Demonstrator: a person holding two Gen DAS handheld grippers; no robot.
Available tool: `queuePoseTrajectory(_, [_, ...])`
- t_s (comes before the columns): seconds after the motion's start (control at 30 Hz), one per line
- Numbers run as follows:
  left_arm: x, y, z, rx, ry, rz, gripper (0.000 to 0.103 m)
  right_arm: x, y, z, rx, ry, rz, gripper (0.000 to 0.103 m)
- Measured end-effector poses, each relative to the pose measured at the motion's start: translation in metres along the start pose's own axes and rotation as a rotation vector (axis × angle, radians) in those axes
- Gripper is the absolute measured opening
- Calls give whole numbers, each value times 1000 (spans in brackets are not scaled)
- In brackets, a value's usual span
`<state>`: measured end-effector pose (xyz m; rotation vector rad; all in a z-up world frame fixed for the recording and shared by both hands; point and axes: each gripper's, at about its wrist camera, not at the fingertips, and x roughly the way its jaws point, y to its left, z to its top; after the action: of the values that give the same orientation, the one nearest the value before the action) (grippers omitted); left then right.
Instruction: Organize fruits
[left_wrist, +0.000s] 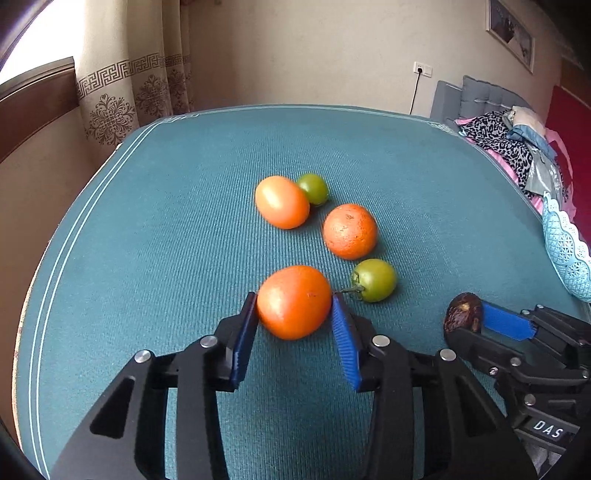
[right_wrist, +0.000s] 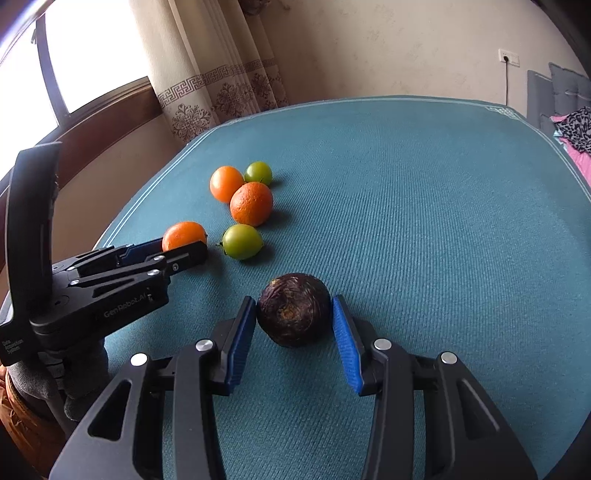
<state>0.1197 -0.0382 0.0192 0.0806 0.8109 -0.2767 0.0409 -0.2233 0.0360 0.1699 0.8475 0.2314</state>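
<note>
- The teal cloth (left_wrist: 147, 258) covers the whole tabletop and every loose fruit lies on it; pale stripes run along its edge.
- A curtain (left_wrist: 122, 96) with a dark printed border hangs behind the table's far left corner, beside a bright window.
- A heap of bedding (left_wrist: 517, 147) lies past the table's right edge.
- A pale blue lattice basket (left_wrist: 565, 251) shows only in part at the right edge of the left wrist view, near the table's right side.
- The left gripper (left_wrist: 294, 301) has both blue pads pressed against the sides of an orange fruit (left_wrist: 294, 302), so it grips it; I cannot tell whether the fruit rests on the cloth or is lifted.
- The right gripper (right_wrist: 294, 308) closes on a dark purple-brown fruit (right_wrist: 293, 309); the left pad touches it, and a thin gap may show at the right pad, so the grip looks loose.
- The two grippers sit side by side, the right one nearer the basket.
- A pitted orange (left_wrist: 349, 231) lies in the middle of the loose group.
- A smooth orange tomato (left_wrist: 282, 202) lies farther back, touching a small green fruit (left_wrist: 313, 189) behind it.
- A green tomato (left_wrist: 373, 280) with a stalk lies just beside the left gripper's right pad, its stalk pointing at that pad.
</note>
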Motion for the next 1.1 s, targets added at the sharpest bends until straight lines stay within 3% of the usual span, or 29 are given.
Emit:
queuePoseTrajectory(0.43, [-13, 0, -6, -40, -25, 22, 41, 3, 0, 1, -5, 13, 6, 42])
queuePoseTrajectory(1.1, [-56, -30, -1, 1, -86, 11, 41, -42, -20, 2, 67, -99, 2, 42])
